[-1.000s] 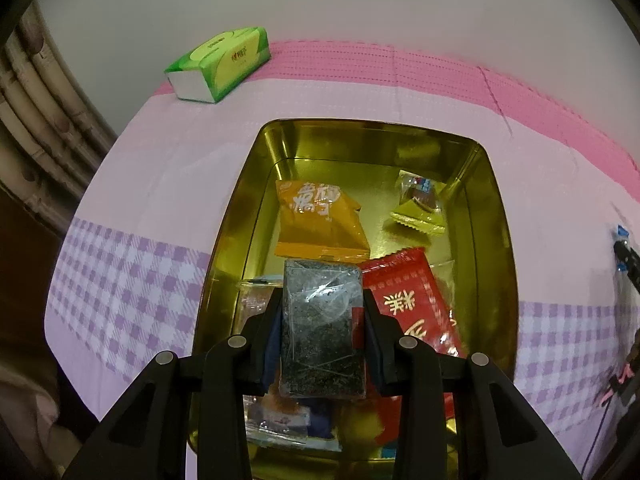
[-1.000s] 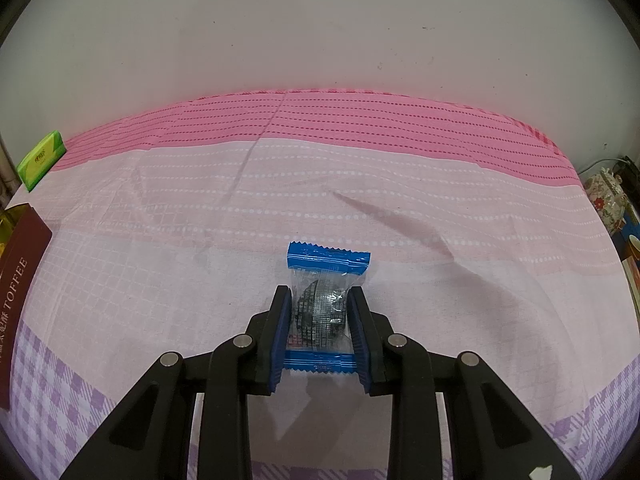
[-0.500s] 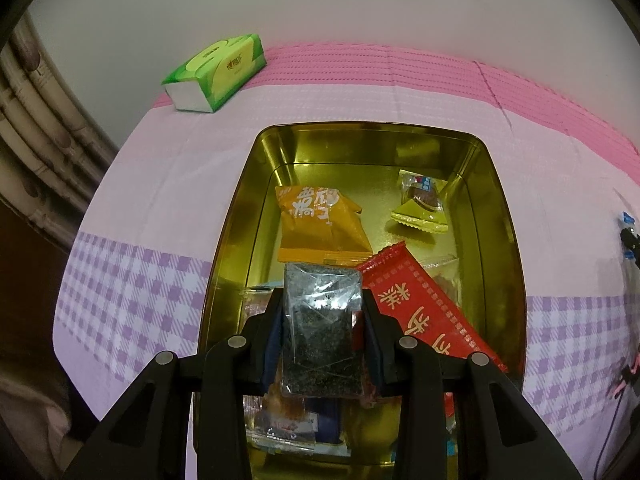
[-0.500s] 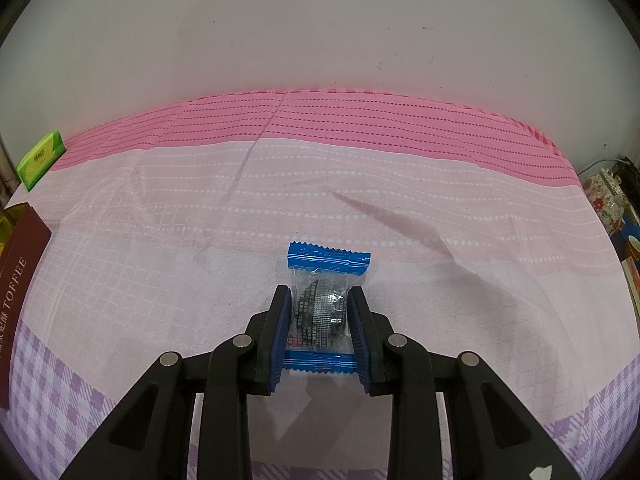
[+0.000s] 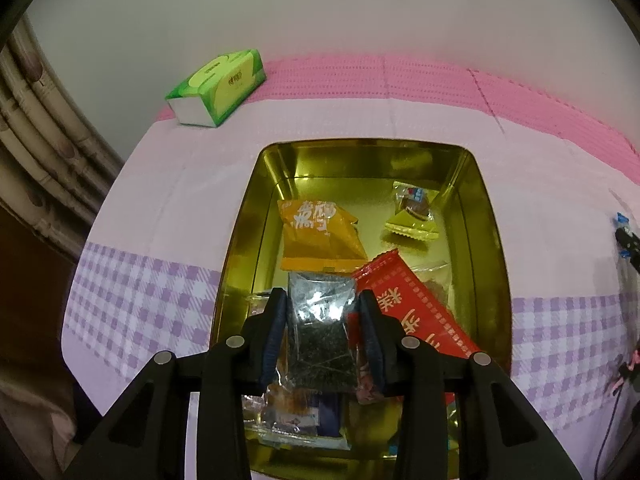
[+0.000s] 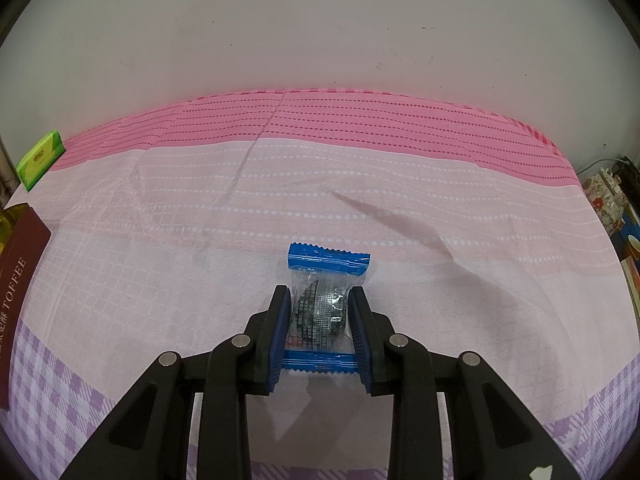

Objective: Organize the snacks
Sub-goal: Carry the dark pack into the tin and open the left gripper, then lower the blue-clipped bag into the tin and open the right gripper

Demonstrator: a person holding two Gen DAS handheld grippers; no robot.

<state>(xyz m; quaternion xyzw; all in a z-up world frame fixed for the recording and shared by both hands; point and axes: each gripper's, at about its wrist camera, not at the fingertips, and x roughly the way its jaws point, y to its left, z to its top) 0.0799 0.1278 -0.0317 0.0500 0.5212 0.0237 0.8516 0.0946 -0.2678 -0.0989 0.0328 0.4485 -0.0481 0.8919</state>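
Left gripper point(image 5: 322, 312): black frame, blue pads, clenched on a dark foil packet point(image 5: 322, 328); packet upright between the fingers, held over the near half of the gold tin point(image 5: 494, 248).

Gold tin: rectangular, open, on the tablecloth point(image 5: 160, 200). Contents:
- orange packet point(image 5: 316, 236), white lettering, left of centre, just beyond the held packet;
- small clear sweet wrapper with yellow-green end point(image 5: 412, 216), far right corner area;
- red packet point(image 5: 416, 316), white characters, lying diagonally at right, upper end touching the orange packet's near edge;
- further clear and dark-blue wrappers point(image 5: 296, 416) at the near end, partly hidden under the fingers; kinds not legible.

Right gripper point(image 6: 319, 312): same build, gripping a clear wrapper with blue crimped ends point(image 6: 326, 304); dark round sweet inside; far blue end showing beyond the fingertips, near blue end between the finger bases. Whether lifted or resting on the cloth: cannot tell.

Tablecloth: pale pink centre, deeper pink band along the far edge, lilac check toward the near edge.

Green tissue pack point(image 5: 218, 88): far left corner of the table, well apart from the tin.

Dark red lid marked TOFFEE point(image 6: 18, 280): left edge of the right wrist view, gold rim visible behind it.

Floral object point(image 6: 606, 200): right edge, off the table, not identifiable.
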